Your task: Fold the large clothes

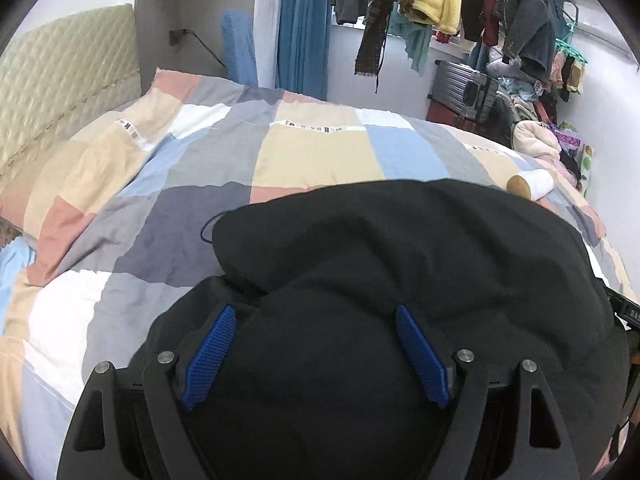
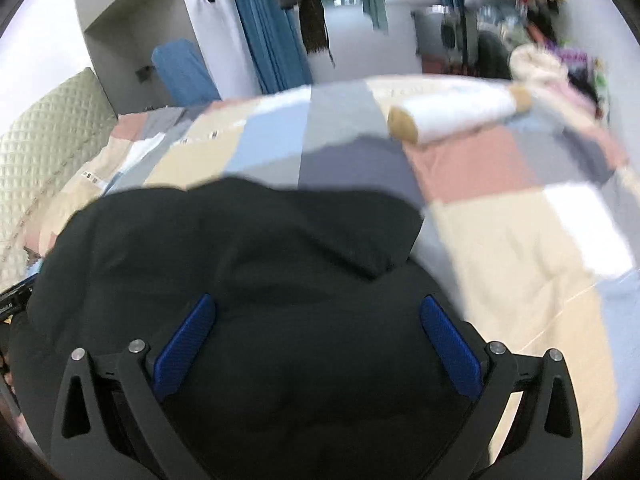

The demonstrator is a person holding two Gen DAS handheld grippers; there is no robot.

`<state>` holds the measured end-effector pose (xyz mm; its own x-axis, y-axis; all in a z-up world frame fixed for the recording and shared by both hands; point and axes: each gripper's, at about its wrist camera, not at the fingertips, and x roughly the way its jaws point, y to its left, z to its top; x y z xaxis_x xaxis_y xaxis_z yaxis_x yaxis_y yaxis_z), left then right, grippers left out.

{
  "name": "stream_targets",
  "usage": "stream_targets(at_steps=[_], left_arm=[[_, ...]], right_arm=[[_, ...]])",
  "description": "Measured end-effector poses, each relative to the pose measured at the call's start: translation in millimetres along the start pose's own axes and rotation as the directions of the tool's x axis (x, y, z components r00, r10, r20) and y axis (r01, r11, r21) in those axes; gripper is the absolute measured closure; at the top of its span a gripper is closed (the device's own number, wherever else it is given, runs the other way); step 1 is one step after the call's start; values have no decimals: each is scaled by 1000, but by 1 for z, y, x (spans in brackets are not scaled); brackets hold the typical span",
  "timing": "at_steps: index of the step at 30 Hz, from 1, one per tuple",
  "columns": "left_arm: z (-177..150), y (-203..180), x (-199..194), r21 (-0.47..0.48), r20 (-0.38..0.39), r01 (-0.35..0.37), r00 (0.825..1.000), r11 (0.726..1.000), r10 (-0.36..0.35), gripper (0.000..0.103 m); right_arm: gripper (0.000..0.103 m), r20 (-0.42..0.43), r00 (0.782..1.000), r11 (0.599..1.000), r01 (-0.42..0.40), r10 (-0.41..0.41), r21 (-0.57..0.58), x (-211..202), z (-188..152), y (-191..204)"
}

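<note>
A large black garment (image 1: 400, 256) lies bunched on the patchwork bed cover (image 1: 248, 152). My left gripper (image 1: 316, 312) is open, its blue pads (image 1: 210, 356) wide apart, with black fabric lying between and over them. In the right wrist view the same black garment (image 2: 224, 248) fills the lower middle. My right gripper (image 2: 318, 304) is open too, blue pads (image 2: 450, 344) spread on either side of a mound of the fabric. A thin black cord (image 1: 206, 232) sticks out at the garment's left edge.
A white roll with tan ends (image 2: 460, 114) lies on the bed cover (image 2: 500, 220) beyond the garment. A quilted headboard (image 1: 60, 92) stands at the left. Hanging clothes (image 1: 460, 4), a silver suitcase (image 1: 464, 88) and heaps of clothing fill the far right.
</note>
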<state>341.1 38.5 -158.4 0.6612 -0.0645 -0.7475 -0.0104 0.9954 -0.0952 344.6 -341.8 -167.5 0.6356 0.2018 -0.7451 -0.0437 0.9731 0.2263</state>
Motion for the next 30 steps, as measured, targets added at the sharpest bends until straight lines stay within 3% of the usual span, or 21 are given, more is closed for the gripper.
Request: stream_targets(at_steps=[8,16,21,24,27,30], left_arm=[[-6,0,9,-13,-1,14,1000,1000,-14,19],[-2,-6,-4,4,26,-33,999,999,33,19],[2,-22,-25,23,99,25,995,999,-27,19],[2,-35,-22,52,97,28,995,998,-33,19],[-4,-44,-13,76,83,4,996,997,-11,19],[-8,-50,-14,79,95,-5,995,997,-2,19]], right_arm=[[1,5,1000,999,27,-27,-28,14,-7,6],[1,55,995,995,87,-84,-46,-4,-7,12],[1,180,983,1000,-28,29,-7,-39,1,35],[1,168,984,995,-51,65,-82,-40,-3,63],[1,136,990,984,-4,29,-180,-25,-13,87],[1,130,991,987,-17,38,-163,-16,-19,85]])
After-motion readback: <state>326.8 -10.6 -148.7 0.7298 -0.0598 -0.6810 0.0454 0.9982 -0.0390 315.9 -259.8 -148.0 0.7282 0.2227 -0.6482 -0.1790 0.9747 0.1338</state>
